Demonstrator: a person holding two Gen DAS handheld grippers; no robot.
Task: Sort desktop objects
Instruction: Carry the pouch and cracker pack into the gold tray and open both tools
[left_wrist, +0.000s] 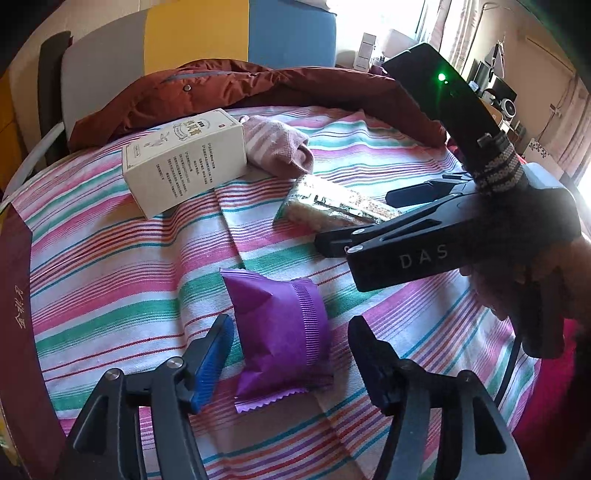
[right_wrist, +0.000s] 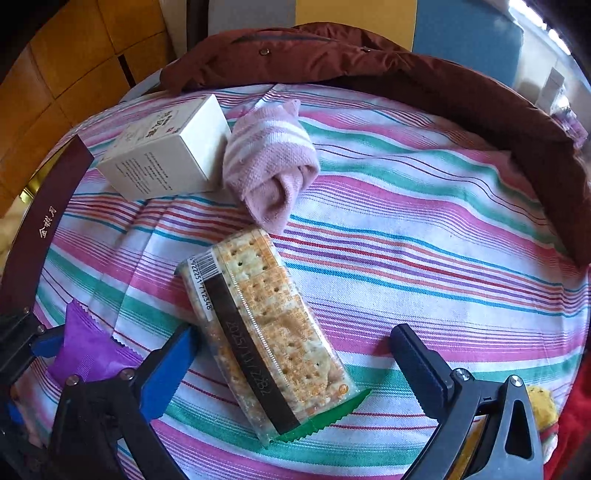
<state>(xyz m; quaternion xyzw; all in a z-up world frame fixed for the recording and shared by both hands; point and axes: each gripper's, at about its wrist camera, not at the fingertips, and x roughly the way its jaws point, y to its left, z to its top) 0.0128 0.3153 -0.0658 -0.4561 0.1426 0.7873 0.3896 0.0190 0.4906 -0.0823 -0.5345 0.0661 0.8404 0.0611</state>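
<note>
A purple snack packet (left_wrist: 282, 334) lies on the striped cloth between the fingers of my open left gripper (left_wrist: 290, 354), untouched on both sides. It also shows at the left of the right wrist view (right_wrist: 86, 356). A clear cracker pack (right_wrist: 264, 332) lies between the fingers of my open right gripper (right_wrist: 295, 363), nearer the left finger. In the left wrist view the cracker pack (left_wrist: 332, 206) lies between the right gripper's fingers (left_wrist: 406, 194). A white box (left_wrist: 184, 160) (right_wrist: 166, 153) and a rolled pink sock (left_wrist: 279, 146) (right_wrist: 269, 162) lie at the back.
A rust-red jacket (left_wrist: 258, 85) (right_wrist: 406, 70) runs along the back and right edge of the round table. A dark maroon band (right_wrist: 40, 229) curves along the left rim. The striped cloth (right_wrist: 424, 240) covers the table.
</note>
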